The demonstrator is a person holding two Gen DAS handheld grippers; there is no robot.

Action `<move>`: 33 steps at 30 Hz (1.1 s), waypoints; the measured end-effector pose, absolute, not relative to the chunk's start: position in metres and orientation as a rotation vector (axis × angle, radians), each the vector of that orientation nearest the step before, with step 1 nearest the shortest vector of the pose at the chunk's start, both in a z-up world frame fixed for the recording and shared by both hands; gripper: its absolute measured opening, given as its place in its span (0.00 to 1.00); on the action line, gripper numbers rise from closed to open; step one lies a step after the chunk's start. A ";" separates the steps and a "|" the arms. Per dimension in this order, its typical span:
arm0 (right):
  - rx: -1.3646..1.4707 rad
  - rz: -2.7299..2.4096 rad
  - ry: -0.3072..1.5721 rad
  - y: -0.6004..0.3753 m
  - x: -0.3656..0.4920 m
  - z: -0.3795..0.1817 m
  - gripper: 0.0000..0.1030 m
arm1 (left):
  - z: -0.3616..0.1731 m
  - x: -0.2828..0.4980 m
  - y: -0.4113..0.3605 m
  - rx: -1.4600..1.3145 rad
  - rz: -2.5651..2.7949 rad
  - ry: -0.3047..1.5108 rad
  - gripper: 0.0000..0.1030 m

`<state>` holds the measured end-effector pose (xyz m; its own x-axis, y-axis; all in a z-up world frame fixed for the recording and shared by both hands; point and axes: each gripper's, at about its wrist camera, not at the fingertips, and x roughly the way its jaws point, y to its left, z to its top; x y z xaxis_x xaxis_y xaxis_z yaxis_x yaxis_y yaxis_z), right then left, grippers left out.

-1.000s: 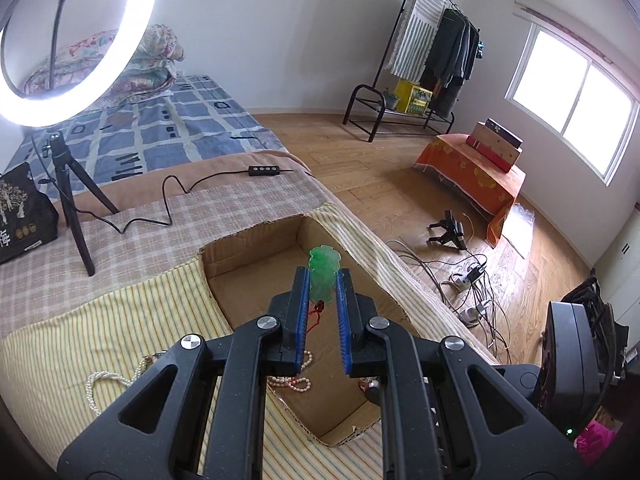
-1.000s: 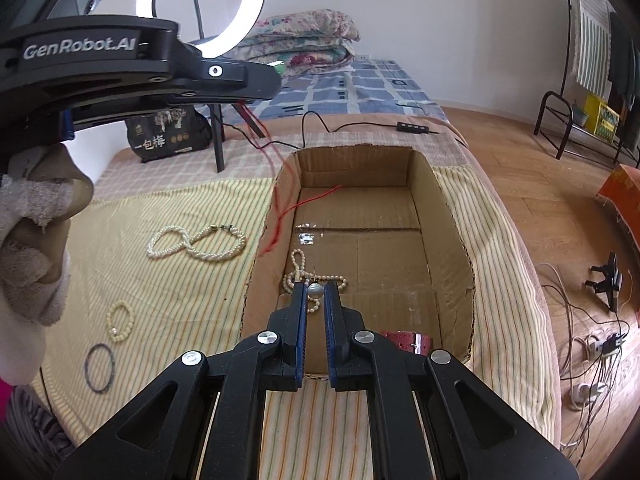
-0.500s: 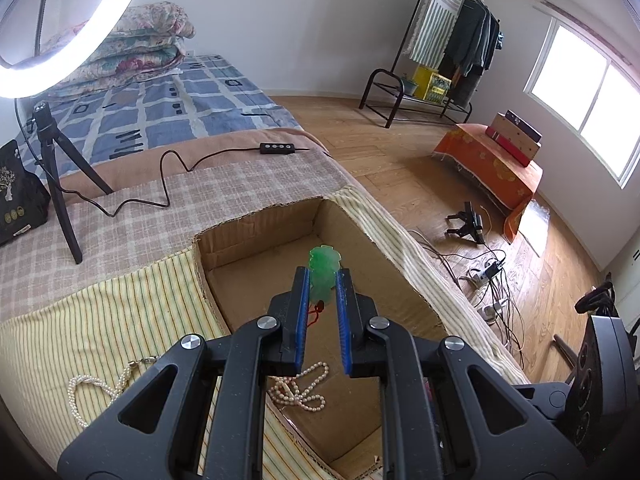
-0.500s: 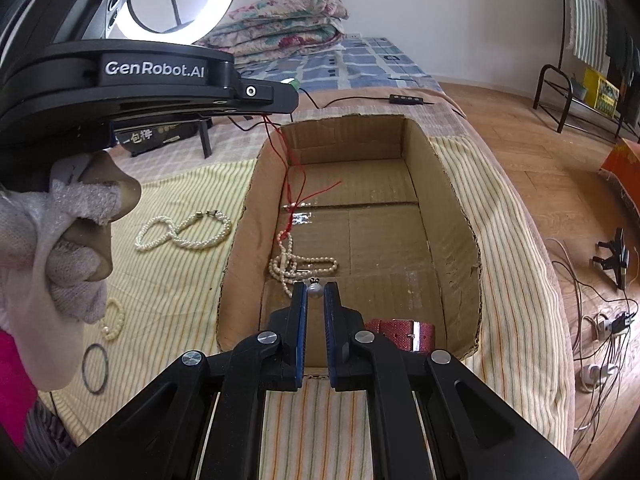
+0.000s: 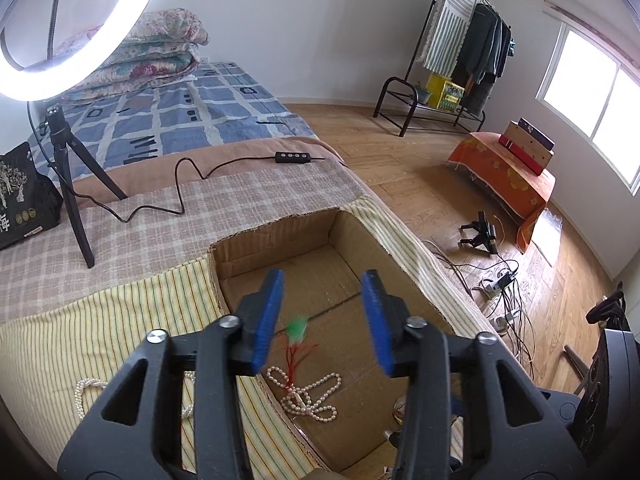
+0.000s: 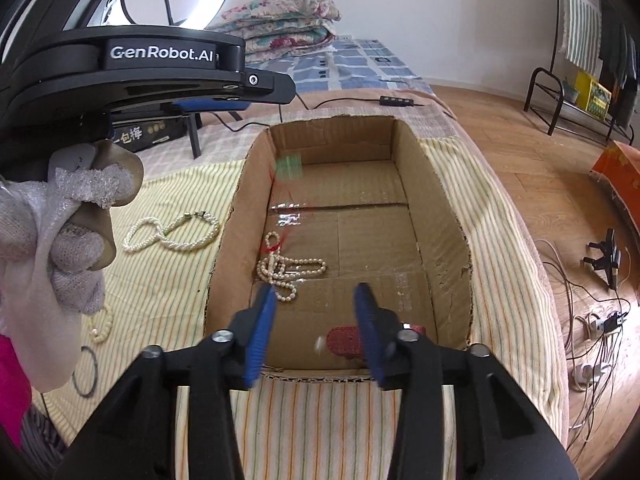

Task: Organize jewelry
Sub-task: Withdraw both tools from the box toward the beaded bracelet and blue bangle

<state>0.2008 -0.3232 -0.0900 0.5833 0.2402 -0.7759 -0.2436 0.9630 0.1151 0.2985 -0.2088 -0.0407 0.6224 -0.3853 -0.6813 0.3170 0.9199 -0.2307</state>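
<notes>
1. The left tool (image 5: 322, 316) hangs over the box (image 5: 280, 236), its jaws opening, with nothing pressed between the blue pads (image 5: 269, 316).
2. A green pendant (image 5: 297, 326) on red cord (image 5: 296, 356) shows blurred in the gap between the left jaws, touching neither pad; in the right view it is a green smear (image 6: 289, 165) near the box's far left wall.
3. The right tool (image 6: 316, 332) points into the near end of the box, jaws also opening; a small pale blurred bead (image 6: 320, 343) sits in the gap, free of both pads.
4. "GenRobot.AI" (image 6: 160, 53) is printed in white on the left tool's black body, seen from the right view; a gloved hand (image 6: 60, 240) grips it.
5. The box is open-topped cardboard sunk into the striped cloth (image 6: 320, 420). Inside it lie a pearl necklace (image 6: 288, 270) by the left wall, the red cord running over it, and a red strap (image 6: 344, 342) at the near end, partly behind the right jaw.
6. Left of the box, on the cloth, lie a second pearl strand (image 6: 172, 236), a small pearl bracelet (image 6: 102, 326) and a dark ring (image 6: 86, 372).
7. Beyond the box, a black bag (image 6: 152, 134) carries gold characters reading "一包梅"; a ring light (image 5: 80, 40) on a tripod stands beside it.
</notes>
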 end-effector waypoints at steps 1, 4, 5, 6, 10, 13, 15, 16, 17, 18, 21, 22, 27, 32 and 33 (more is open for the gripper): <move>-0.005 0.278 0.900 -0.324 0.200 -0.089 0.44 | -0.040 0.298 -0.209 -0.091 -0.399 0.801 0.51; -0.007 0.266 0.898 -0.326 0.200 -0.087 0.52 | -0.037 0.296 -0.210 -0.087 -0.388 0.787 0.65; -0.010 0.259 0.897 -0.325 0.200 -0.086 0.59 | -0.036 0.296 -0.210 -0.084 -0.386 0.786 0.66; -0.013 0.250 0.893 -0.325 0.200 -0.086 0.61 | -0.035 0.296 -0.210 -0.082 -0.386 0.786 0.66; -0.018 0.251 0.890 -0.325 0.198 -0.084 0.62 | -0.032 0.293 -0.208 -0.077 -0.379 0.783 0.66; -0.021 0.246 0.888 -0.324 0.197 -0.082 0.62 | -0.028 0.288 -0.203 -0.072 -0.376 0.781 0.66; -0.021 0.245 0.884 -0.322 0.196 -0.080 0.62 | -0.023 0.284 -0.198 -0.064 -0.370 0.775 0.66; -0.022 0.246 0.881 -0.321 0.196 -0.078 0.62 | -0.020 0.282 -0.194 -0.060 -0.366 0.771 0.66; -0.024 0.248 0.876 -0.319 0.195 -0.077 0.62 | -0.017 0.280 -0.190 -0.058 -0.362 0.766 0.66; -0.027 0.251 0.871 -0.318 0.193 -0.075 0.62 | -0.014 0.278 -0.186 -0.057 -0.356 0.761 0.66; -0.037 0.262 0.855 -0.312 0.190 -0.071 0.62 | -0.003 0.271 -0.169 -0.057 -0.338 0.744 0.66; -0.040 0.265 0.851 -0.310 0.189 -0.070 0.62 | 0.000 0.269 -0.163 -0.057 -0.333 0.739 0.66; -0.049 0.284 0.831 -0.301 0.183 -0.064 0.62 | 0.015 0.256 -0.130 -0.062 -0.291 0.725 0.66; -0.057 0.311 0.802 -0.289 0.175 -0.055 0.62 | 0.022 0.242 -0.097 -0.053 -0.247 0.722 0.66; -0.061 0.318 0.797 -0.286 0.174 -0.054 0.62 | 0.023 0.239 -0.090 -0.051 -0.240 0.722 0.66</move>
<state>0.1738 -0.2861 -0.0537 0.6542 0.2572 -0.7113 -0.3031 0.9507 0.0651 0.2390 -0.0896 0.0234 0.7241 -0.2345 -0.6486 0.1996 0.9714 -0.1284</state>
